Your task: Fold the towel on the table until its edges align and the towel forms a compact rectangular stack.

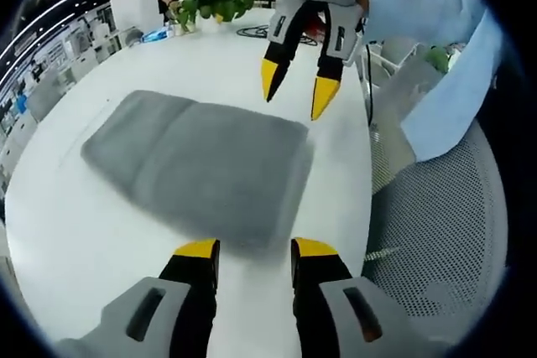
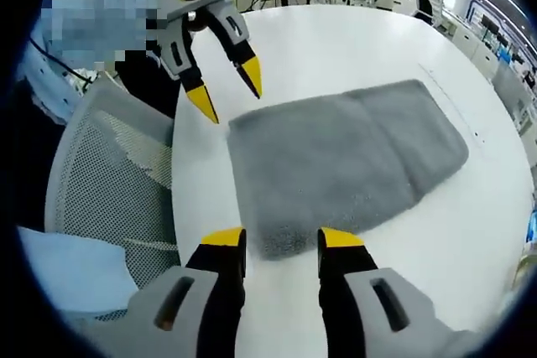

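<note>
plain grey towel [image 1: 201, 165], white table [image 1: 75, 232], yellow-tipped black tools.

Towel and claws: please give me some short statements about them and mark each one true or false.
1. The towel is grey and lies on a white table. True.
2. The left claw grips the towel's edge. False: it is open, holding nothing.
3. The right claw is open. True.
4. The towel hangs over the table's edge. False: it lies wholly on the table.
5. A mesh chair stands by the table. True.
</note>
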The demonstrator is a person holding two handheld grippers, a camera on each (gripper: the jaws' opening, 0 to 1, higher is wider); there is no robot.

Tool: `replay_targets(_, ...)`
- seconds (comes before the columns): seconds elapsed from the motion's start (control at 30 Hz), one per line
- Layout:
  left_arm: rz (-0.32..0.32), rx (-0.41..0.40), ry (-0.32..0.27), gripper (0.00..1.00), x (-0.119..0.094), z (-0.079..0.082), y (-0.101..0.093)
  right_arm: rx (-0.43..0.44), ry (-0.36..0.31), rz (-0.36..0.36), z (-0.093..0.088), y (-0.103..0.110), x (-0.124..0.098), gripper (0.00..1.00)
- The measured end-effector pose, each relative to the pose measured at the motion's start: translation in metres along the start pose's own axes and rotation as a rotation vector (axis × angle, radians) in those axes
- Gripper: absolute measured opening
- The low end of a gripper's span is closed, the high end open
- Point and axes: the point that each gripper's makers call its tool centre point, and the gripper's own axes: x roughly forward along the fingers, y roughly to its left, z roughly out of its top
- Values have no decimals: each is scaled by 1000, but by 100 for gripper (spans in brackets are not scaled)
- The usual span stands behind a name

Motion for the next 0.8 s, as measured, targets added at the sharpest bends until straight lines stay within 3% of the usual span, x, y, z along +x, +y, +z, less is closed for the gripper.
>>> replay_targets(0.43, -46, 125, 56, 34, 10, -6, -15, -67, 41, 38, -12, 14, 11, 36)
replay_targets(0.7, -65, 155, 56, 32, 14, -3, -18, -89, 38, 59, -13, 19, 13, 37)
replay_targets(0.8, -79, 194, 95, 32, 19, -8, -22, -103, 46, 70, -14, 21, 15, 36)
